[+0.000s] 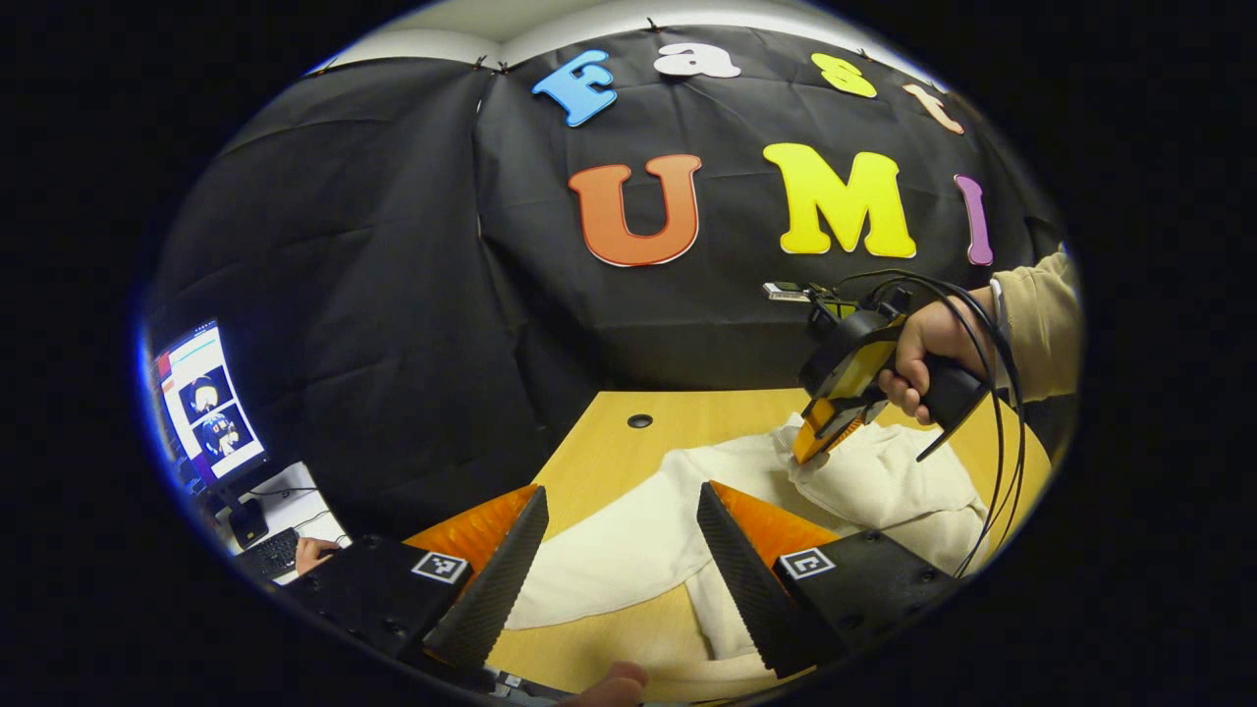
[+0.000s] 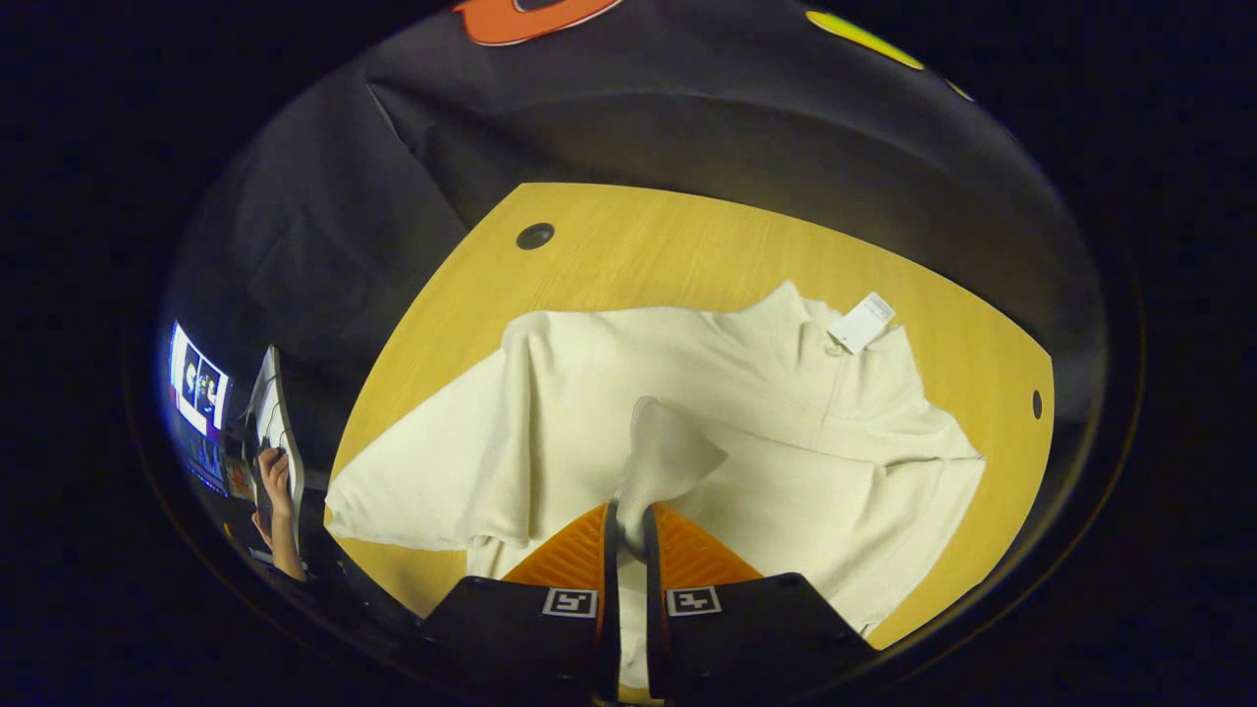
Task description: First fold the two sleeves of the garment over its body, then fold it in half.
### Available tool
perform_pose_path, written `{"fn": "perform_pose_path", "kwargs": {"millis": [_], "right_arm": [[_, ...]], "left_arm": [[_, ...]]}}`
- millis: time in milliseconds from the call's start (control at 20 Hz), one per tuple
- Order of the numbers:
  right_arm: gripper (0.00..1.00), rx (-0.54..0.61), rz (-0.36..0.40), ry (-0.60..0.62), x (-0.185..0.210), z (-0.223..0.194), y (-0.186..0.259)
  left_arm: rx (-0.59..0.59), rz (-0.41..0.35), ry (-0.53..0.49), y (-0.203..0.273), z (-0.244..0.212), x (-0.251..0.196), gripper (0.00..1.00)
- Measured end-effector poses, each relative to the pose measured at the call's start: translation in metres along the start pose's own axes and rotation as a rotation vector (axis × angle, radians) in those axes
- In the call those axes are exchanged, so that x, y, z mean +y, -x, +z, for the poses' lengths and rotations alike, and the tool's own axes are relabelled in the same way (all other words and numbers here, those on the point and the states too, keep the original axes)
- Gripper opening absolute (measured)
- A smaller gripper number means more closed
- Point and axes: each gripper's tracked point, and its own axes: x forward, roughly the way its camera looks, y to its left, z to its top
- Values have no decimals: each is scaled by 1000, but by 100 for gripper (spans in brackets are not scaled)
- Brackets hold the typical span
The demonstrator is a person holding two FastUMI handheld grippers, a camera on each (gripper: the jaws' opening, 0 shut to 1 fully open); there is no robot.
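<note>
— Black cloth hung behind a yellow wooden table [image 2: 687, 245]; what did you have on it?

— I saw the cream garment [image 2: 786, 412] spread across the tabletop, collar and a white tag [image 2: 861, 321] toward one o'clock in the right gripper view. One sleeve [image 2: 422, 491] lay stretched out flat toward eight o'clock, reaching the table's edge.

— And your right gripper?

— My right gripper [image 2: 628, 516] was clenched on the other sleeve [image 2: 663, 457], both fingers pressing its cuff, the cloth lifted in a peak over the garment's body. In the left gripper view I saw that same gripper at three o'clock, held by a hand [image 1: 928, 353] in a beige cuff, cables looping from it.

— The left one?

— My left gripper [image 1: 619, 550] stood released, its jaws wide apart and gripping nothing. Between them I saw the outstretched sleeve and bare table.

— Anything else about?

— A monitor [image 1: 206, 398] glowed at nine o'clock in the left gripper view, with a keyboard [image 1: 267, 555] below it and a person's hand [image 1: 309, 553] resting there.
</note>
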Motion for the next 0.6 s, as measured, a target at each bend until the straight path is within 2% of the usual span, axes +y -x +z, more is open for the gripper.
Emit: {"fn": "perform_pose_path", "kwargs": {"millis": [150, 300, 450, 600], "right_arm": [[11, 13, -32, 23, 11, -2, -22], [22, 8, 28, -36, 29, 2, -22], [48, -9, 18, -24, 24, 4, -13], [78, -34, 16, -15, 20, 5, 9]], "left_arm": [[28, 30, 15, 0, -13, 18, 99], [58, 51, 37, 2, -28, 25, 99], [86, 61, 59, 1, -41, 27, 99], [118, 114, 69, -4, -58, 43, 99]]}}
